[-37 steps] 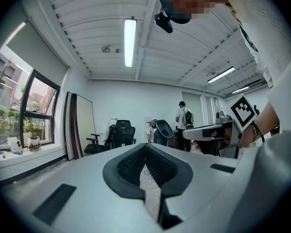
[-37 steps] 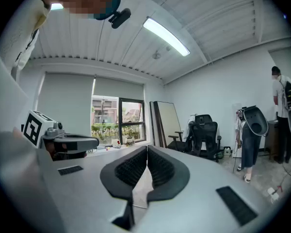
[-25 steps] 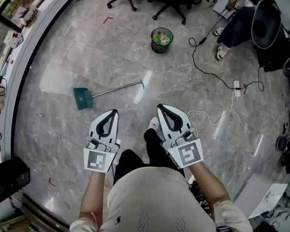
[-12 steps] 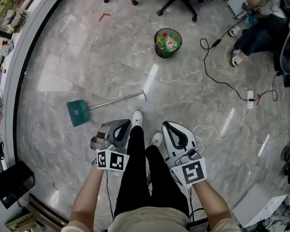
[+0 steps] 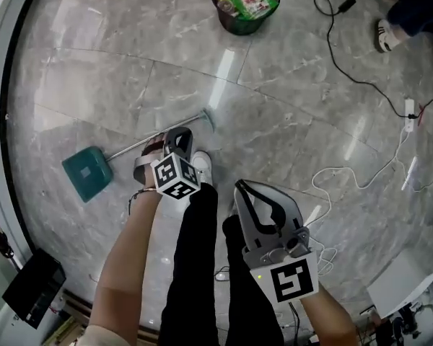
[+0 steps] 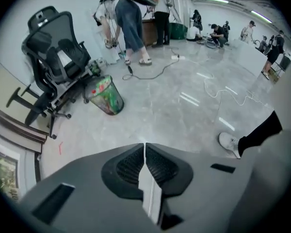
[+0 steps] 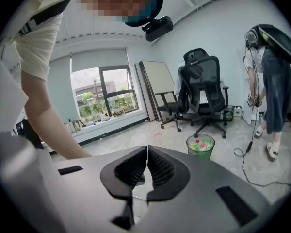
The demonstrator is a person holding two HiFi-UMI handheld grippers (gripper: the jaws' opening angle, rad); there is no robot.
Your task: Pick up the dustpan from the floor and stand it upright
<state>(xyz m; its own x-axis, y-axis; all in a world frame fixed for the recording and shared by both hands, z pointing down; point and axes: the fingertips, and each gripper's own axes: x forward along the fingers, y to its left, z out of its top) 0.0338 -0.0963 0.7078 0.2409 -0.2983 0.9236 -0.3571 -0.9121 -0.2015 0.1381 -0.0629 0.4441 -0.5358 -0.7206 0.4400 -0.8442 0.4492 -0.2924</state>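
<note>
**Dustpan still down as I close in: the approach step, nothing gripped.**
The teal dustpan [image 5: 86, 175] lies flat on the marble floor [image 5: 289, 85], at nine o'clock from my left gripper [image 5: 179, 132], which hangs over its metal handle [image 5: 123, 150]. The left and right gripper [image 5: 251, 189] jaws are pressed together and empty. Next, I judge, the left must open and straddle the handle.

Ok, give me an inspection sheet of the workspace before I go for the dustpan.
Surface: glossy grey stone floor.
Job's things: teal dustpan lying flat, handle on the floor, not yet upright.
Clutter: waste bin holding litter.
Grippers: left gripper shut, empty, near the handle; right gripper shut, empty.
Cables: black cable and white cable loose by a power strip.
Surroundings: office chairs, window, standing person.
</note>
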